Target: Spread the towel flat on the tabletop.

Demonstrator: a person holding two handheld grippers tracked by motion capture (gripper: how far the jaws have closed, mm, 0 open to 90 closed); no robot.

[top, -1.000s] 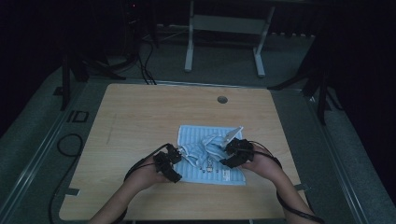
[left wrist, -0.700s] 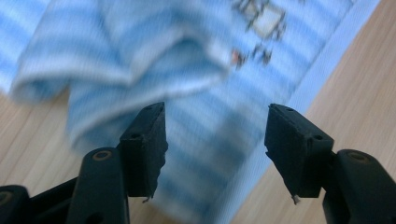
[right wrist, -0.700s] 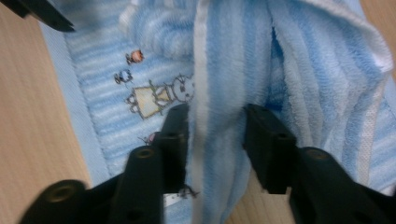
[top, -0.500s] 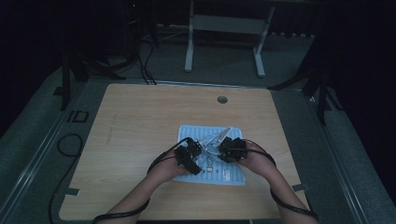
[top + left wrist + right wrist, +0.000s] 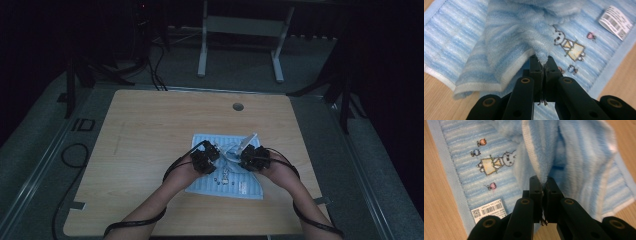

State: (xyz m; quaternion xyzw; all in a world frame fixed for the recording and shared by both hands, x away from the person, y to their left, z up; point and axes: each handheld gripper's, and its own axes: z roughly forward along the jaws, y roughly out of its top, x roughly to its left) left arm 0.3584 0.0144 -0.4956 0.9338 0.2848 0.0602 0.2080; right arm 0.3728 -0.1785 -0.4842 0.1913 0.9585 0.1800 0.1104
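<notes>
A light blue striped towel [image 5: 246,186] with a cartoon figure [image 5: 569,46] and a barcode label [image 5: 615,22] lies on the wooden table [image 5: 150,140]. My left gripper [image 5: 214,154] is shut on a raised fold of the towel [image 5: 506,37], and its jaws [image 5: 543,61] have just closed on the cloth. Close to its right, my right gripper [image 5: 244,158] is shut on another bunched fold [image 5: 579,157], its jaws [image 5: 543,181] also just closed. The label [image 5: 489,211] lies flat beside it. A towel corner [image 5: 250,140] sticks up behind the grippers.
A round cable hole [image 5: 238,106] sits near the table's far edge. A metal stand [image 5: 240,30] is on the floor beyond the table. A black cable loop [image 5: 75,155] lies on the floor at the left. Bare wood surrounds the towel.
My left gripper has moved right and away from the near edge, onto the middle of the towel. Both grippers now stand close together over it. The right hand has hardly moved.
</notes>
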